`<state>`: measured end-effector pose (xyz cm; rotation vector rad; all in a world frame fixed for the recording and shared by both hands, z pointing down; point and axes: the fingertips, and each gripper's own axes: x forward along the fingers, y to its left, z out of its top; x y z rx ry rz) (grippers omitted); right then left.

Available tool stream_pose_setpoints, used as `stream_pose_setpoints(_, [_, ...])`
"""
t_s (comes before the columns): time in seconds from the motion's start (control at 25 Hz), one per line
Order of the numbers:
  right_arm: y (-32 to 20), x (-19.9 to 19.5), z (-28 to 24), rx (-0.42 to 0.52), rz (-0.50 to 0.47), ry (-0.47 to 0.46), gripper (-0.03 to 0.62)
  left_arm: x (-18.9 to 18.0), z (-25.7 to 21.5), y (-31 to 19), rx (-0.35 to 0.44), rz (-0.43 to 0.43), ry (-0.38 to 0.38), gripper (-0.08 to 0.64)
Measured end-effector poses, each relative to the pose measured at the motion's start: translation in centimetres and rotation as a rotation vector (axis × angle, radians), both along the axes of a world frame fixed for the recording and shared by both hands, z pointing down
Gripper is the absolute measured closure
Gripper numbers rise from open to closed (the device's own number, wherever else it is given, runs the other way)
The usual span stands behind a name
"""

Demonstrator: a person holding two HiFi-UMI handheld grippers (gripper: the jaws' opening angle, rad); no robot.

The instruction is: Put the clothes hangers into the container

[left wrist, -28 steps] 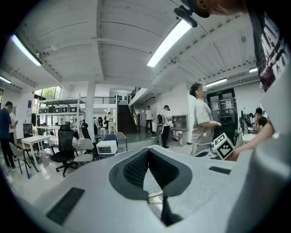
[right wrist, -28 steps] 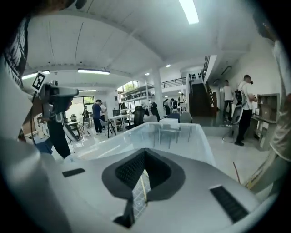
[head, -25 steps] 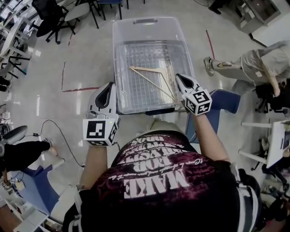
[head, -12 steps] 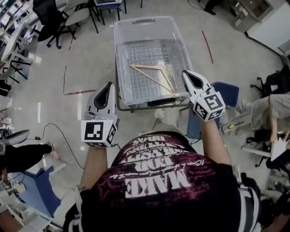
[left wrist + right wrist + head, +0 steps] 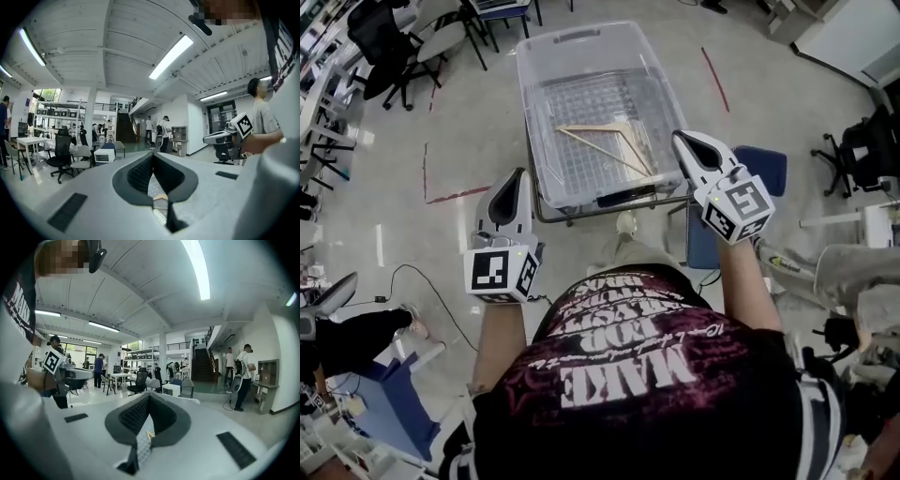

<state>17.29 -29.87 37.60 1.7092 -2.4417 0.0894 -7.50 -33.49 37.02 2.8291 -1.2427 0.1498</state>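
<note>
A clear plastic container [image 5: 546,112] stands on a low metal frame ahead of me. Wooden clothes hangers [image 5: 605,141] lie inside it on a gridded bottom. My left gripper [image 5: 518,175] hovers off the container's near left corner, shut and empty. My right gripper [image 5: 680,139] is raised by the near right corner, shut, with nothing in it. In the left gripper view the left gripper [image 5: 153,155] has its jaws meeting at the tip, a bit of hanger [image 5: 161,197] showing through the gap behind. The right gripper [image 5: 149,395] looks the same in the right gripper view.
Office chairs [image 5: 412,37] stand at the far left. A blue seat [image 5: 755,173] sits just right of the container. A cable [image 5: 417,281] and red tape lines [image 5: 441,197] cross the floor on the left. People and desks fill the room beyond.
My right gripper has lifted up and away from the container's near right corner, still shut. The left gripper has shifted only a little. The hangers lie as before.
</note>
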Motion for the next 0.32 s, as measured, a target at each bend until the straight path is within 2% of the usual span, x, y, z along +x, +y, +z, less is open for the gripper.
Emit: stream_pose_setpoints(0.32, [-1.8,0.8,1.8,-0.041,-0.014,0.006,0.589,1.6,0.7,-1.3,-0.012,0.003,-0.001,0.552])
